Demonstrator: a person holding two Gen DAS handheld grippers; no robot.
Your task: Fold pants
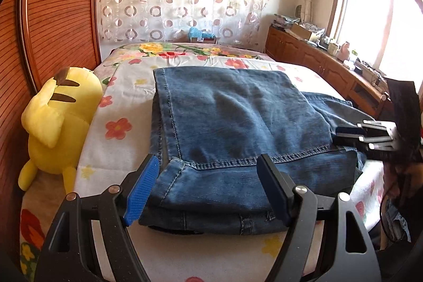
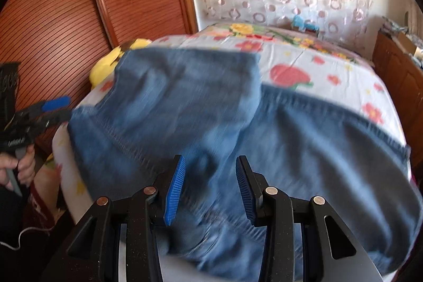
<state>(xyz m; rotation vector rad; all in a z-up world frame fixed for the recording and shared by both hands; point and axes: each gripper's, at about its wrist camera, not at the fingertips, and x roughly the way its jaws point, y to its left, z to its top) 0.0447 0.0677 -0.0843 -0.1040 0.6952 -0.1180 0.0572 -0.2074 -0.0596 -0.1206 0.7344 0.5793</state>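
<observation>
While both sets of jaws are standing apart, the left gripper (image 1: 208, 171) and right gripper (image 2: 210, 176) are hovering over the folded pants (image 1: 232, 118), which are lying on the floral bed (image 1: 127, 86) beside a yellow plush toy (image 1: 58, 123).

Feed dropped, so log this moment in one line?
blue denim jeans: folded on floral bedsheet | left tongs: open | right tongs: open
</observation>
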